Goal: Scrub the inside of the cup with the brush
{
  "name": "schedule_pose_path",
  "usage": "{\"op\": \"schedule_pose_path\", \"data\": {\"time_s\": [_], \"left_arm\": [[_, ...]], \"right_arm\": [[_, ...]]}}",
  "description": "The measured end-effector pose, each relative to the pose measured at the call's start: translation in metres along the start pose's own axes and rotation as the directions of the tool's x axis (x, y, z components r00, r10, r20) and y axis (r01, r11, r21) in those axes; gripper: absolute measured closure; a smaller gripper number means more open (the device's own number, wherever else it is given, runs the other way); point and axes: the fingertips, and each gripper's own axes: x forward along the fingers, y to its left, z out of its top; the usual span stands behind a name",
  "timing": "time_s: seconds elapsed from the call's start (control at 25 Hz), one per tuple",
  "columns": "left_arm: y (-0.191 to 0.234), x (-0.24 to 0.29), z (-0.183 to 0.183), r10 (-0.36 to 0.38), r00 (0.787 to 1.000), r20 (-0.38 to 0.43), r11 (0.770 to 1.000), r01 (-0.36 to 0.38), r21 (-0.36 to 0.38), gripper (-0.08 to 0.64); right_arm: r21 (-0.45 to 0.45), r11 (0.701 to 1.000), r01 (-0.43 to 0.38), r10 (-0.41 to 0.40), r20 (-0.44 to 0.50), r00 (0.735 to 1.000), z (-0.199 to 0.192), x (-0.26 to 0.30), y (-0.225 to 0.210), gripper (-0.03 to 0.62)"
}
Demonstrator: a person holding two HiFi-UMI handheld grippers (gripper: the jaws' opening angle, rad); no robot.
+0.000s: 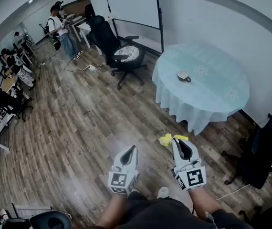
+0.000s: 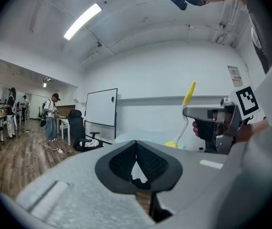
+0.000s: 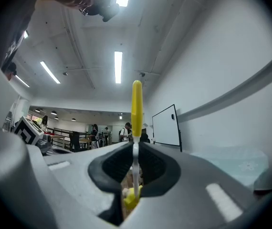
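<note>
The cup stands alone near the middle of the round table, far and to the right, well apart from both grippers. It looks upright with its mouth up, which should let a brush go straight in from above. Whether anything is in it is too small to tell.

The brush is in the right gripper. The jaws are clamped on its thin white shaft, with the yellow handle standing past the tips and a yellow end lower down toward the gripper's body. In the head view the brush shows as a yellow patch at the tip of the right gripper. Held by the shaft like this, it is probably being carried rather than used, and the grip may need changing before the working end can reach into the cup.

The left gripper has its jaws together with nothing between them. It is likely meant to steady the cup and would have to open first. Both grippers sit close to the person's body, the left gripper just beside the right, so scrubbing has not begun.

A pale blue cloth hangs over the table to near the floor and could slide under a pushed cup. The floor is wood plank. A black chair stands left of the table, a whiteboard is on the far wall, and people work at desks far left.
</note>
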Motion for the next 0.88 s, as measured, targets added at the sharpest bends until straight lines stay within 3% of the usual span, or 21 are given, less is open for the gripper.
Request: {"op": "schedule_pose_path", "data": {"time_s": [0.4, 0.88], "left_arm": [[0.002, 0.065, -0.004, -0.063, 0.998, 0.0, 0.998, 0.063, -0.008, 0.555], [0.092, 0.174, 0.031, -0.169, 0.984, 0.057, 0.985, 0.17, -0.011, 0.555]], "right_arm": [[-0.014, 1.0, 0.014, -0.014, -0.01, 1.0, -0.017, 0.04, -0.035, 0.557], [-0.082, 0.994, 0.07, -0.069, 0.017, 0.997, -0.012, 0.172, -0.046, 0.557]]}}
